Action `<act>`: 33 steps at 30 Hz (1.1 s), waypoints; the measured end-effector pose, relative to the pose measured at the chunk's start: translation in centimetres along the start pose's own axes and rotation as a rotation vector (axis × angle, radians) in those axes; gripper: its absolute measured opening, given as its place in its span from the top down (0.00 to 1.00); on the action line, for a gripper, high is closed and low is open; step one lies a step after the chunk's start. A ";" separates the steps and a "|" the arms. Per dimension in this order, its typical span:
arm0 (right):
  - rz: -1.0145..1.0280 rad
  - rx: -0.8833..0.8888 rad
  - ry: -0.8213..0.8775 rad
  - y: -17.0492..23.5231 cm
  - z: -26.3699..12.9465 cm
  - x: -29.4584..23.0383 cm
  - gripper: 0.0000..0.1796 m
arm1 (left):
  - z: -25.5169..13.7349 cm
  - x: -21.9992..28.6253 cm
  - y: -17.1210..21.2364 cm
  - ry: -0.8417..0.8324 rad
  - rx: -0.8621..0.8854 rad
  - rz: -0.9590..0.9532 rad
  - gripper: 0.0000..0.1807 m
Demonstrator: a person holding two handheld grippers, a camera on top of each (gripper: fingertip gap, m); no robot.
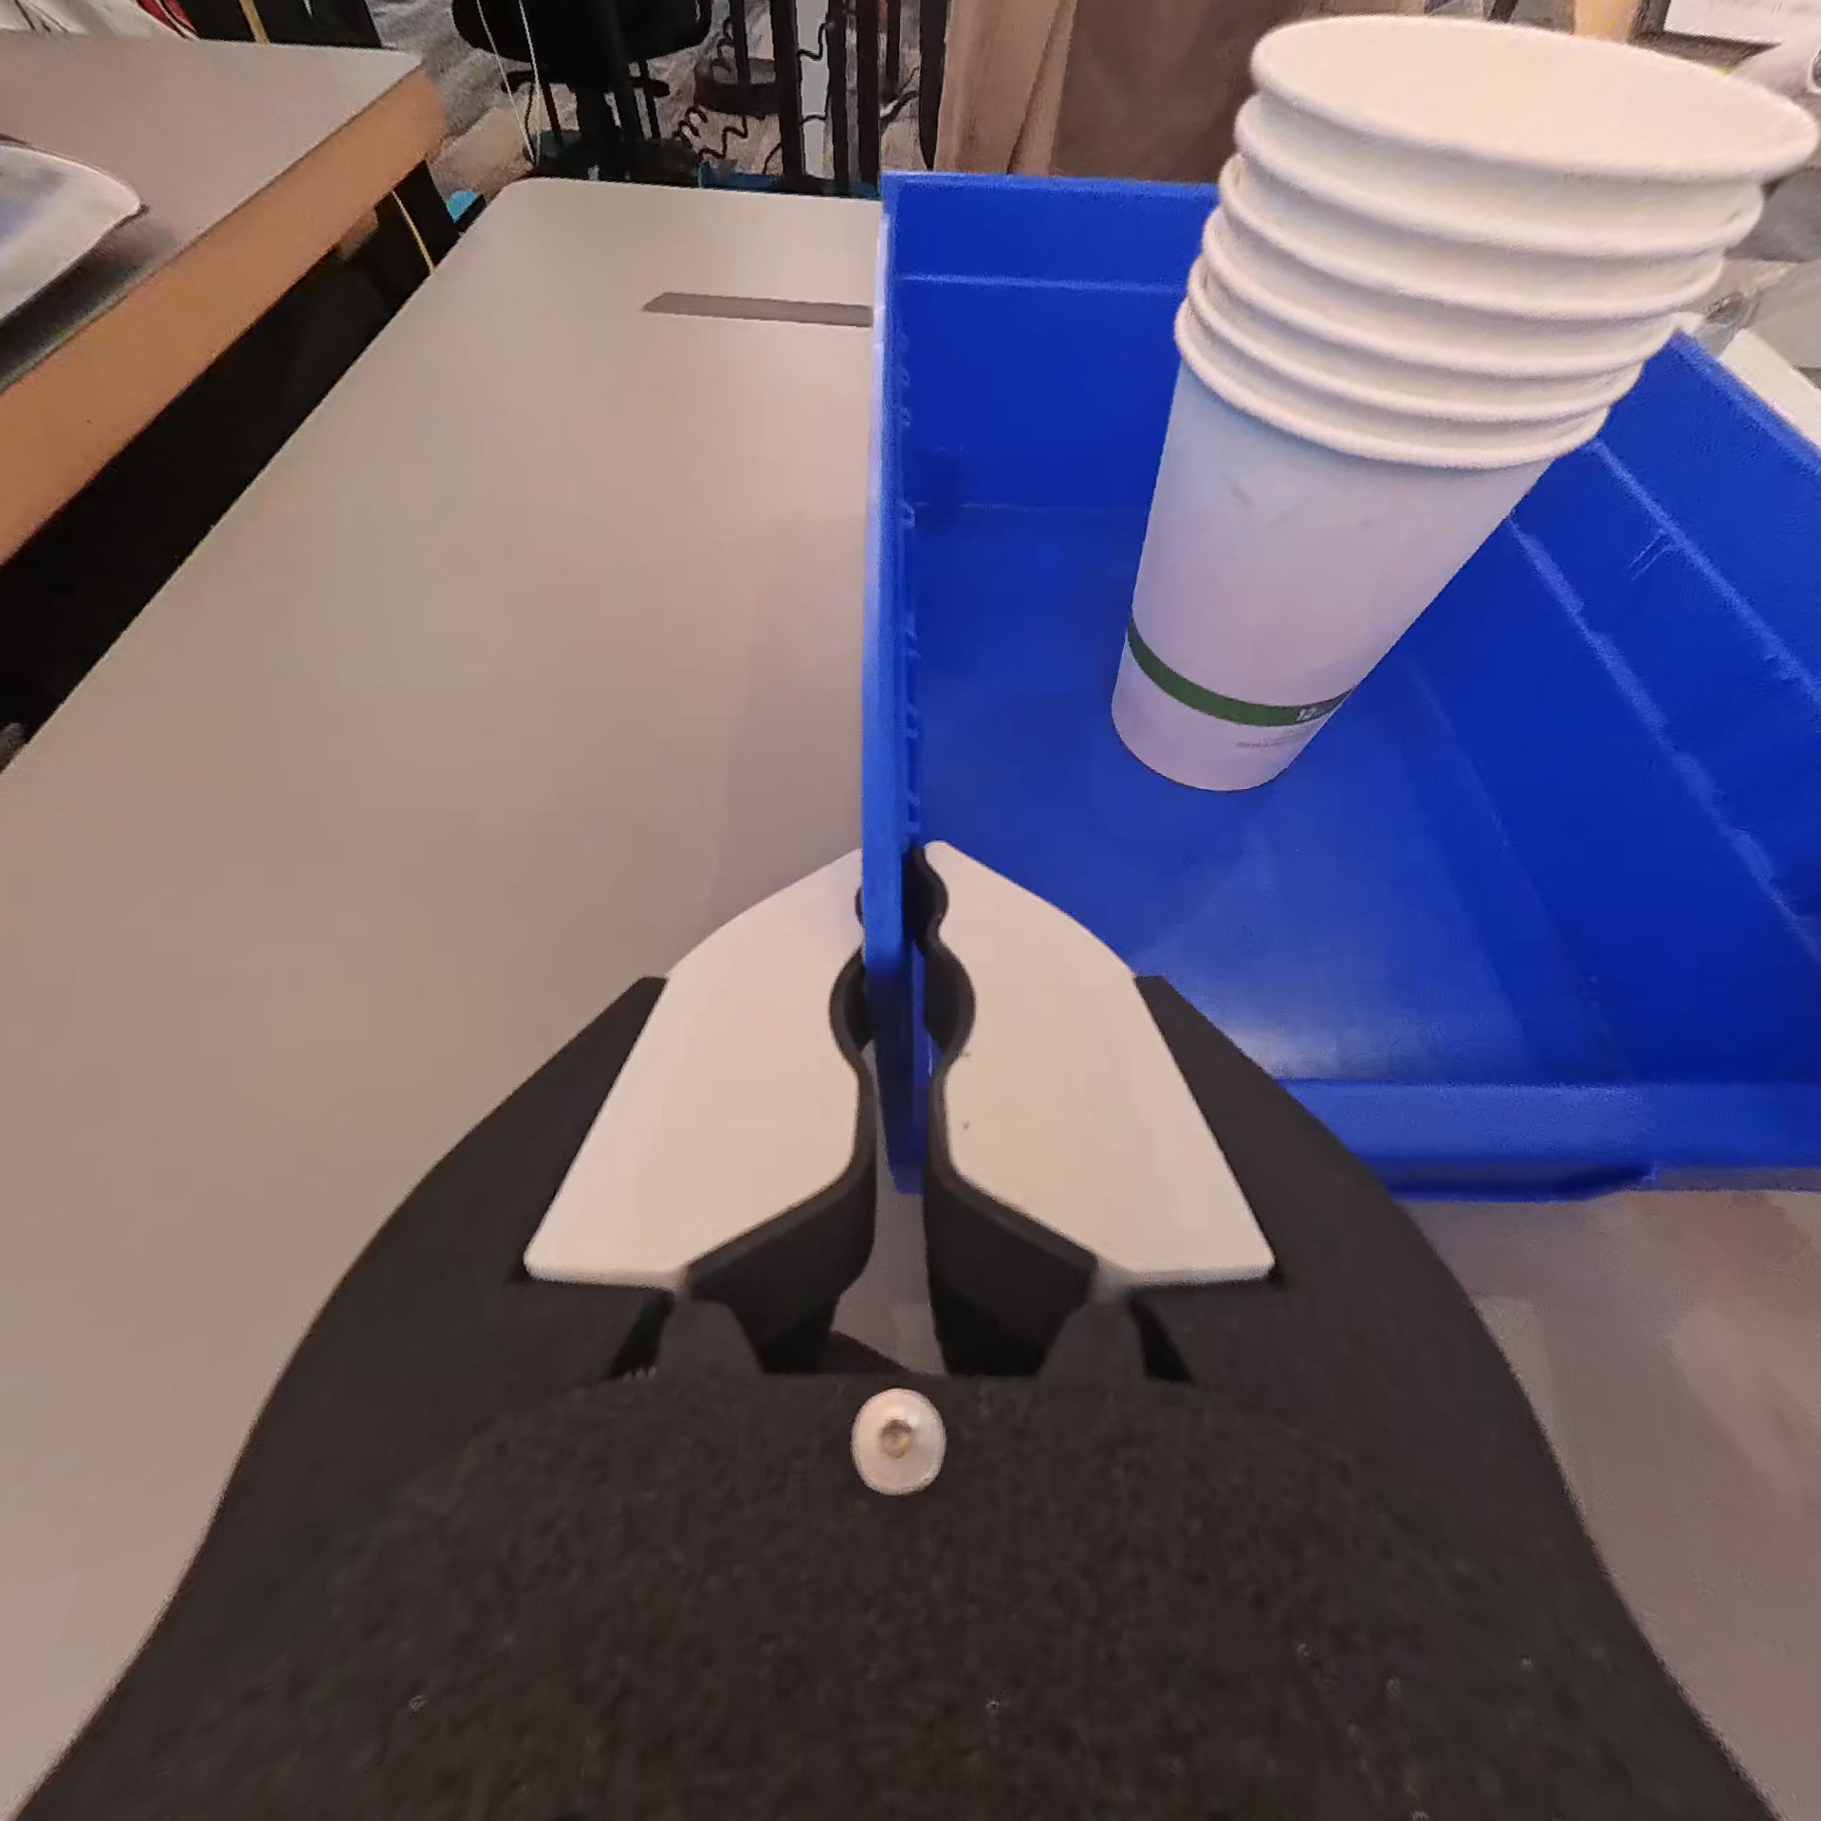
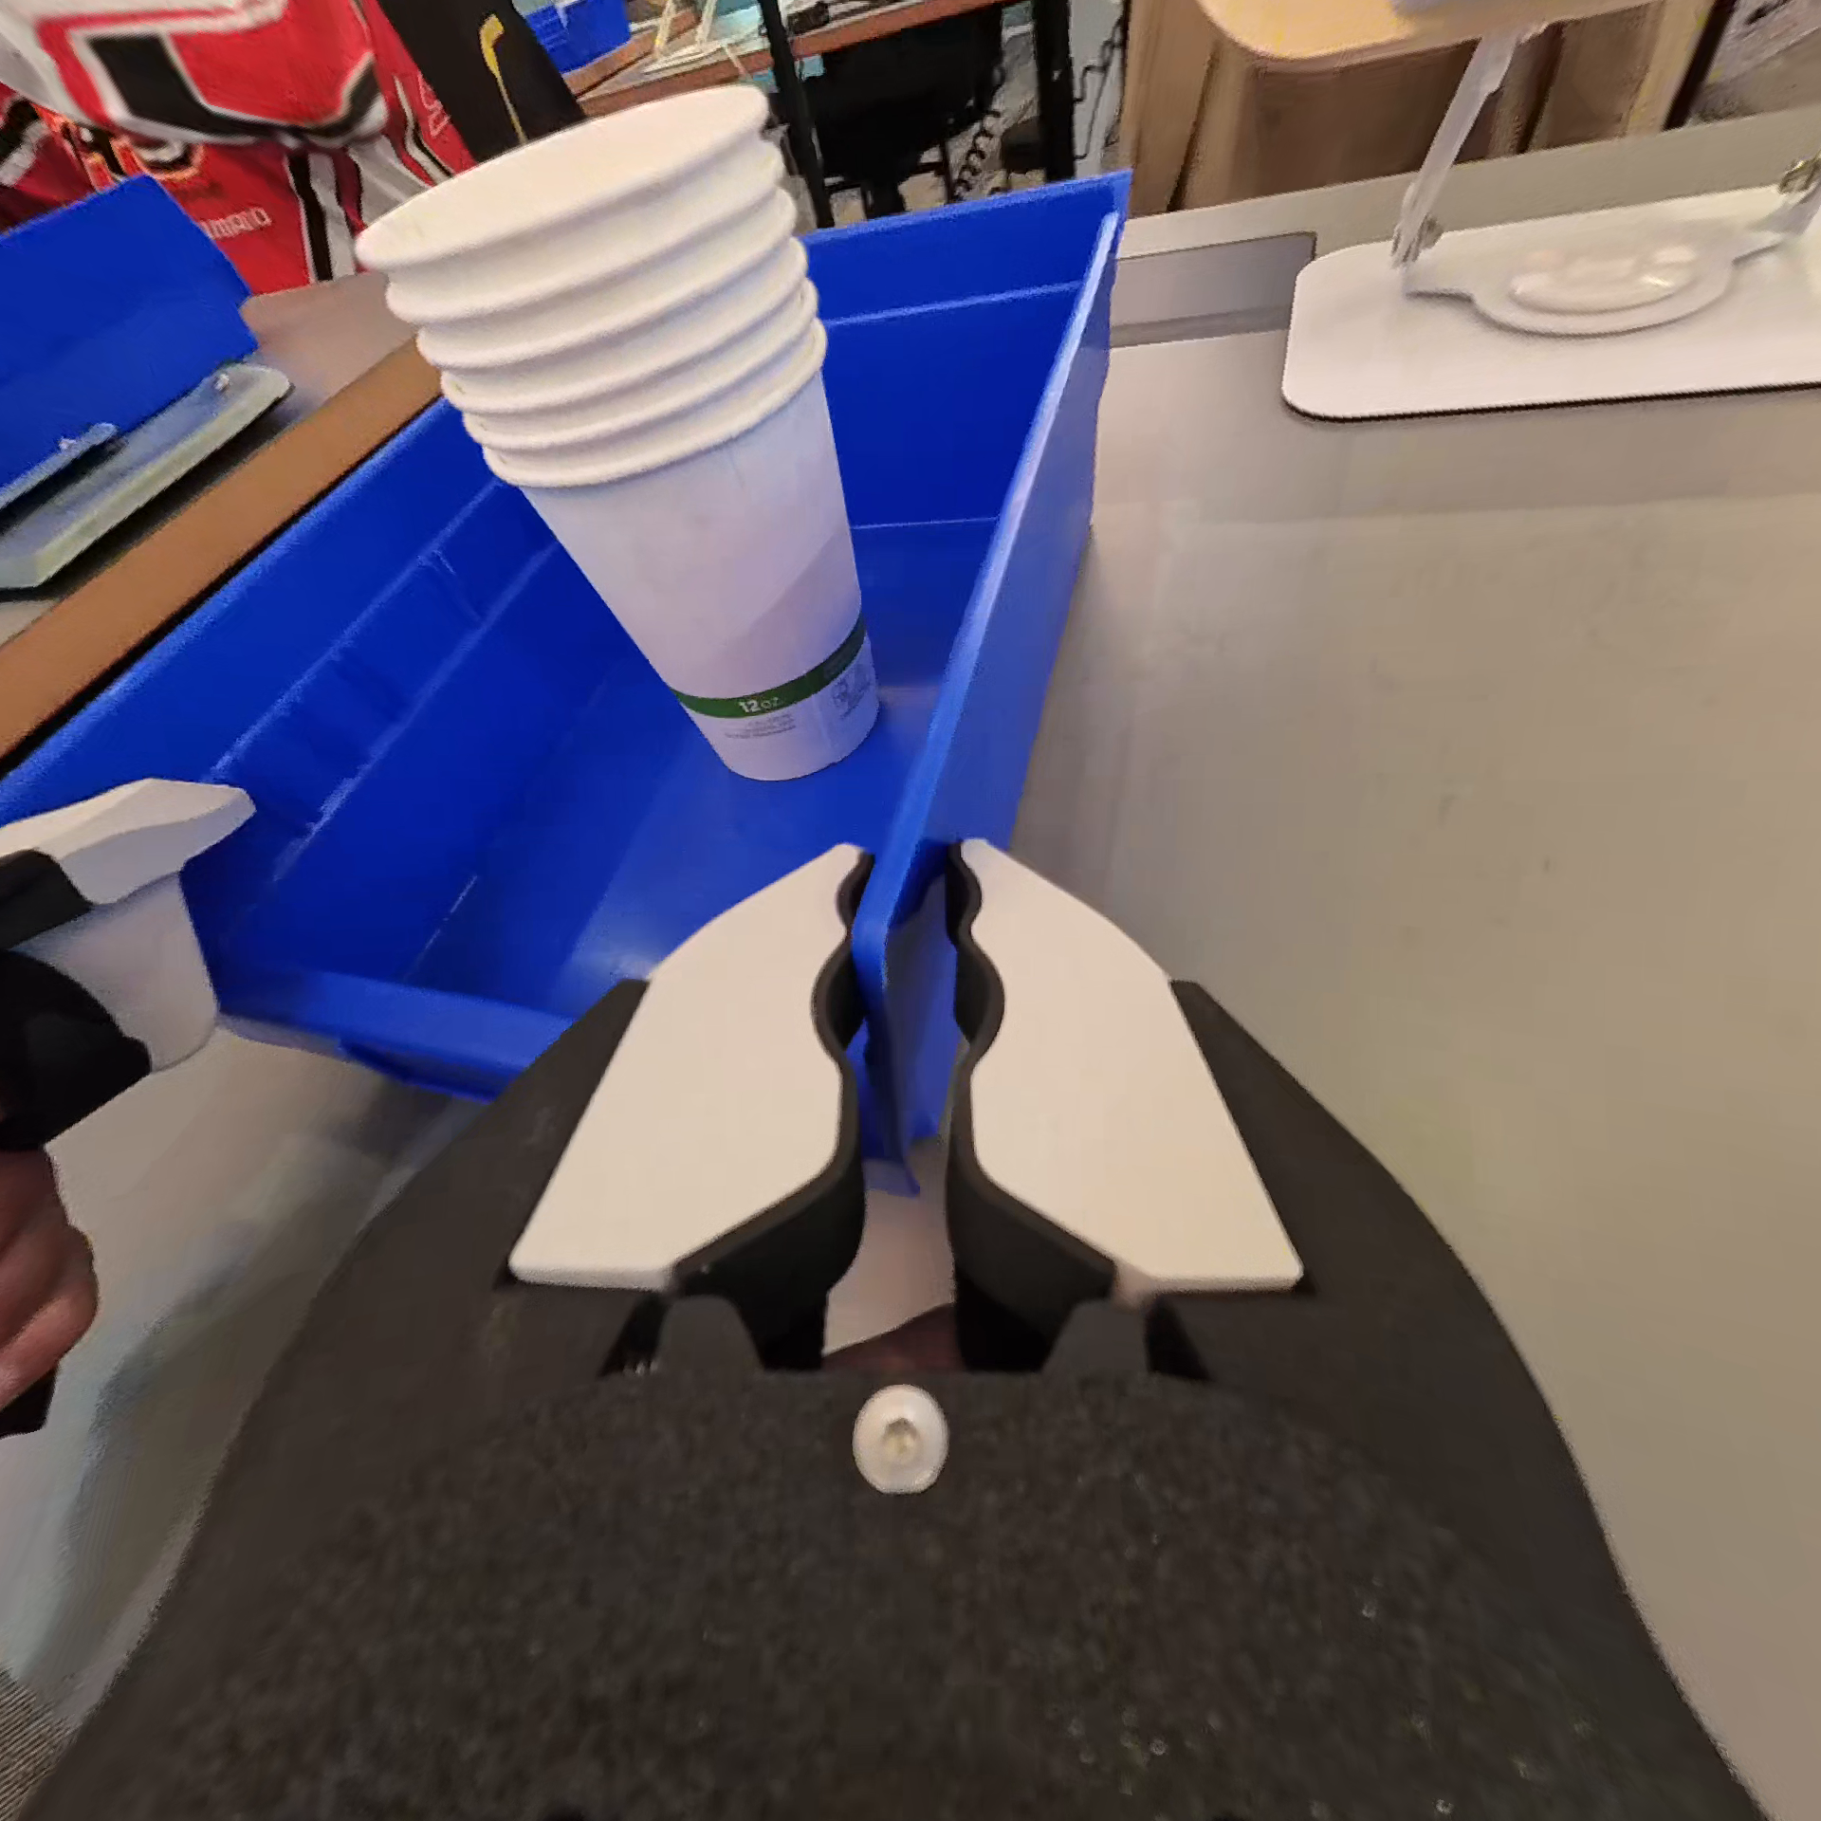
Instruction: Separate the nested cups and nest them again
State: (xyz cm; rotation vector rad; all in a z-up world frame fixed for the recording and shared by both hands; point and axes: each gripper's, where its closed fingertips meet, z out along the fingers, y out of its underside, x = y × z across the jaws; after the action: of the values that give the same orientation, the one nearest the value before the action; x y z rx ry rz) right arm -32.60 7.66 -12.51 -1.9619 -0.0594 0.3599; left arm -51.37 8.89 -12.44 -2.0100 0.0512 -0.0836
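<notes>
Stack of nested white paper cups [image 1: 1380, 414], green band near the base, is stood upright inside a blue plastic bin [image 1: 1478, 887] set on a grey table [image 1: 394, 690]; the stack is placed toward the far end of the bin, untouched by either tool. Left gripper [image 1: 892, 887] is clamped on the bin's left side wall, one finger inside and one outside. Right gripper [image 2: 907, 867] is closed likewise on the right side wall; a white stand [image 2: 1577, 325] is seen beyond on the table.
</notes>
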 end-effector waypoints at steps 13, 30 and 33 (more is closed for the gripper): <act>-0.201 0.080 -0.383 -1.7 -11.7 8.0 0.69 | -9.3 5.2 -1.0 0.058 0.151 -0.129 0.67; -0.134 0.045 -0.188 0.6 -20.1 27.8 0.75 | -8.7 31.6 4.2 0.354 0.088 -0.053 0.70; -0.117 0.095 -0.182 -0.1 -20.3 28.1 0.75 | -8.4 31.8 4.6 0.367 0.068 -0.062 0.71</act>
State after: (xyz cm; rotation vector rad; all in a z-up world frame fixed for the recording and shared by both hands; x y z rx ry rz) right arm -0.14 -4.54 -11.28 -1.8185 -0.2690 0.4550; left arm -20.34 -2.97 -11.88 -1.9059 0.2169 -0.4867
